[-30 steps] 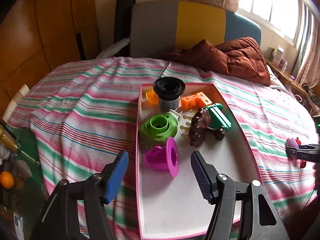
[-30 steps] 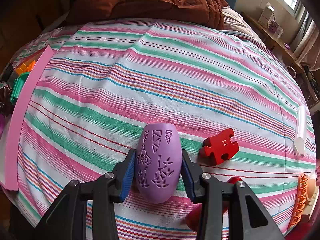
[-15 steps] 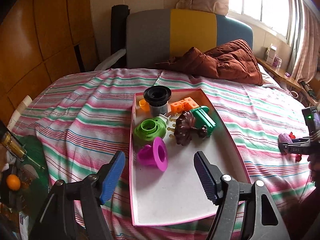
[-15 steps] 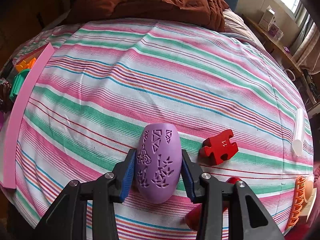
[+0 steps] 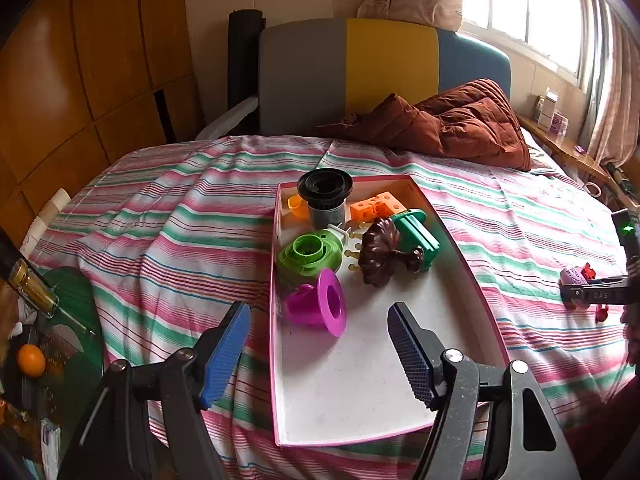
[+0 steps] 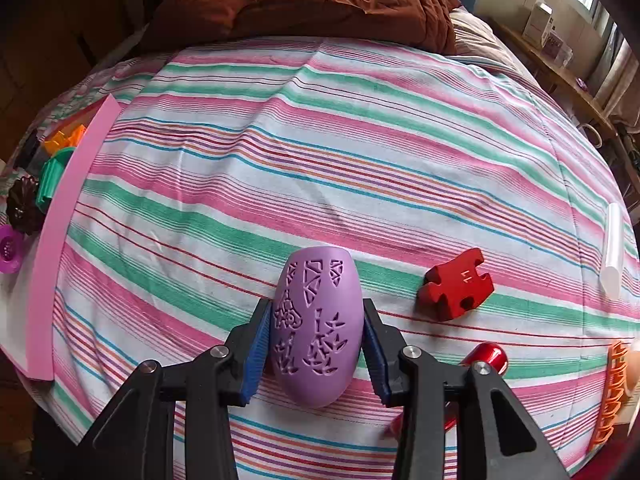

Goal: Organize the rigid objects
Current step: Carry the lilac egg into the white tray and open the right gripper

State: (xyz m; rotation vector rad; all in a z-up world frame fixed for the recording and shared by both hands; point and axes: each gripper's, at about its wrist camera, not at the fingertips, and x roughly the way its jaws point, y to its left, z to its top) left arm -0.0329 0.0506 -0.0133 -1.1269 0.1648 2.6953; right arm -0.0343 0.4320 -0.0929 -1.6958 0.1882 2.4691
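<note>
Right claw (image 6: 316,344): both pads pressed against the sides of the purple patterned egg-shaped piece (image 6: 316,328), which rests on the striped bed cover (image 6: 320,152). A red puzzle-shaped block (image 6: 458,290) lies just right of this claw, apart from it. Left claw (image 5: 318,354): pads apart, nothing between them, above the near end of the pink-rimmed tray (image 5: 490,312). Ahead of it in the tray lies a magenta funnel-shaped piece (image 5: 320,304), with a green ring piece (image 5: 310,254) beyond.

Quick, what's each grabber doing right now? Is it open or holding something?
Left gripper: open, holding nothing, above the pink tray.
Right gripper: shut on the purple egg-shaped piece, on the striped bedsheet.
</note>
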